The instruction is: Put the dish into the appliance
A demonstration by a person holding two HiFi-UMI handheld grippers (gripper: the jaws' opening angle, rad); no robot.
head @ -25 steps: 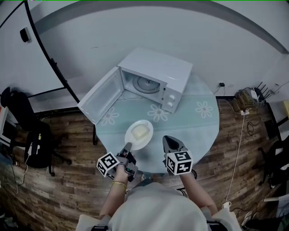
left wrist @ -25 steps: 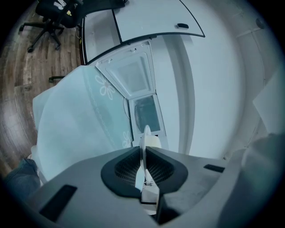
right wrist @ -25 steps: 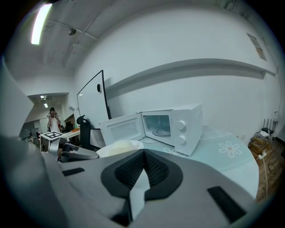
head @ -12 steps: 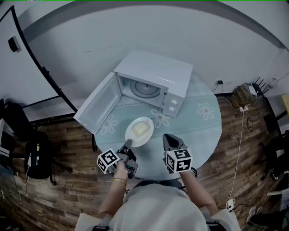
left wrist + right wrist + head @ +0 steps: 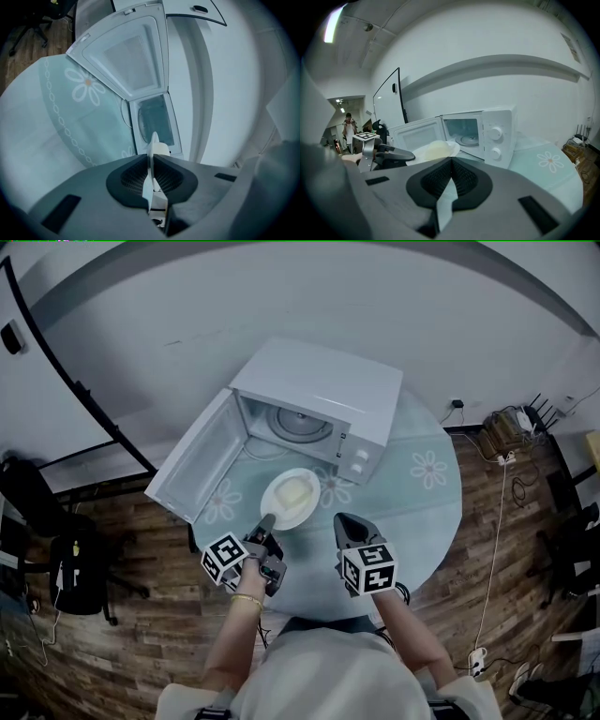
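Note:
A white plate (image 5: pixel 291 498) with a pale yellow lump of food hangs over the table in front of the open microwave (image 5: pixel 323 390). My left gripper (image 5: pixel 267 521) is shut on the plate's near rim. In the left gripper view the plate (image 5: pixel 153 152) shows edge-on between the pads, pointing at the microwave's cavity (image 5: pixel 157 119) and its swung-out door (image 5: pixel 133 56). My right gripper (image 5: pixel 349 523) hovers to the right of the plate, shut and holding nothing. In its own view the jaws (image 5: pixel 451 163) meet, with the plate (image 5: pixel 436 150) and the left gripper (image 5: pixel 391 154) to the left.
The microwave's door (image 5: pixel 199 465) stands wide open to the left, with the glass turntable (image 5: pixel 302 423) showing inside. The round table (image 5: pixel 412 493) carries a pale flowered cloth. Dark chairs (image 5: pixel 56 549) stand on the wood floor at left, and cables and a power strip (image 5: pixel 502 442) lie at right.
The left gripper has carried the plate a little nearer the microwave's opening. The right gripper has kept its place beside it.

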